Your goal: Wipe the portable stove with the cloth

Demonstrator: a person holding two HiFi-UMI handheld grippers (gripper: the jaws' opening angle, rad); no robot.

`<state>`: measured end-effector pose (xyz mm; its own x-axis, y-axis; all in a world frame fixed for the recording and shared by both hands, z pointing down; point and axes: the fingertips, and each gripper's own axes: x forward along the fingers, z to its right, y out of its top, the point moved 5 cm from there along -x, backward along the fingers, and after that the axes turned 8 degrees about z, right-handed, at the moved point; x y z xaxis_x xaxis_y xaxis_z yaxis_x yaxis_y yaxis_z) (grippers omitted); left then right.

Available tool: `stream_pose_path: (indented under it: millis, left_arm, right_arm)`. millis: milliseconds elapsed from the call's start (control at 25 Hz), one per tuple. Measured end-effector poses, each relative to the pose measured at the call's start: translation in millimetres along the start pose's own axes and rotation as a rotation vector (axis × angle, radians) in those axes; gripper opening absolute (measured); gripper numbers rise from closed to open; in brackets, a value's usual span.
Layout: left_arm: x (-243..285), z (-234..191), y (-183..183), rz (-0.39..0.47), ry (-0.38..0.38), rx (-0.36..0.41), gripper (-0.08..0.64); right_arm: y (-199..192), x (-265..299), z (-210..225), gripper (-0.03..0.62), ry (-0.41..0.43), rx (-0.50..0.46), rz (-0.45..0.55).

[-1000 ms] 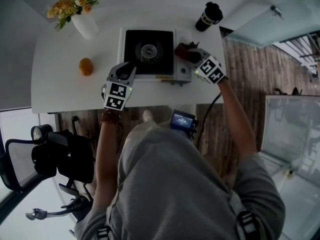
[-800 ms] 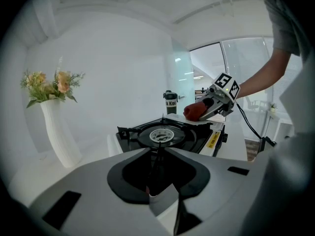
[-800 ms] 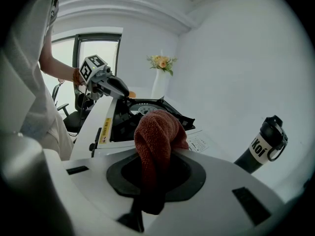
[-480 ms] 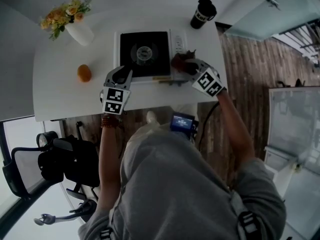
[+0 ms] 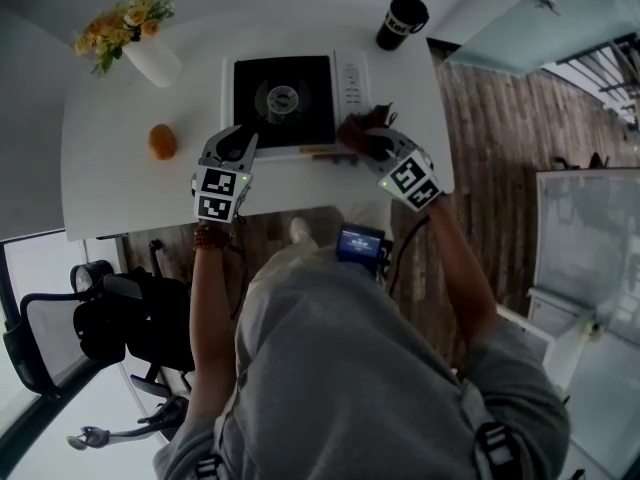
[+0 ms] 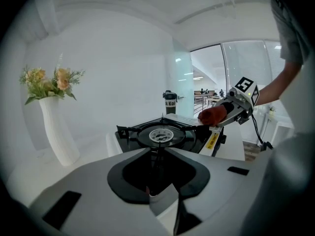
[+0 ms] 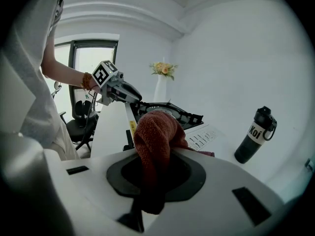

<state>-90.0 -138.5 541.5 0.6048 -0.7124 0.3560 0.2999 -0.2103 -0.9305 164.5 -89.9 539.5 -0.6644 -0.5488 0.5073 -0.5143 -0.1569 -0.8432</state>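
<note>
A white table (image 5: 110,188) is seen from above. At its far left corner a white vase (image 5: 155,60) is set, filled with yellow and orange flowers (image 5: 118,23). Nearer on the left, an orange fruit (image 5: 162,141) is laid on the bare top, well apart from the vase. A black bottle (image 5: 401,18) with white lettering is stood upright at the far right. A black office chair (image 5: 110,318) is placed at the near left, and a wooden floor (image 5: 490,118) is shown on the right.
</note>
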Motion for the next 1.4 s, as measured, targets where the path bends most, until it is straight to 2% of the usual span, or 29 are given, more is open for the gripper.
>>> stream_pose_path:
  millis: [320,400,480,640,840,1000,1240,1400]
  left_arm:
    - [-0.4,0.4,0.7,0.01,0.005,0.009,0.101]
    - [-0.2,1.2,0.8,0.011,0.003,0.01,0.105]
    - [0.0,1.2,0.1,0.009,-0.001,0.008,0.104]
    - [0.8,0.8,-0.3,0.012,-0.004,0.006,0.104]
    - [-0.4,0.9,-0.9,0.013,0.005,0.009,0.104]
    - [0.2,2.5,0.0,0.005,0.002,0.008,0.104]
    - [1.0,3.9,-0.3,-0.003,0.011,0.035,0.109]
    - [0.1,3.5,-0.9,-0.005,0.006,0.019,0.105]
  right_arm:
    - [0.2,-9.5,-17.5,0.069,-0.013,0.085,-0.025]
    - [2.3,-16.9,-20.7,0.071,-0.021,0.105,0.0]
    - [10.8,-29.0,-16.7,0.071,-0.039,0.14,0.073]
    - [42.9,-49.8,20.7,0.072,-0.097,0.172,0.202]
    - [85.2,-37.5,81.6,0.072,-0.163,0.177,0.234]
    - [91.4,-1.6,113.4,0.074,-0.198,0.166,0.144]
    - [69.2,70.1,143.5,0.074,-0.197,0.049,-0.132]
    - [45.6,105.7,159.7,0.072,-0.164,0.074,-0.329]
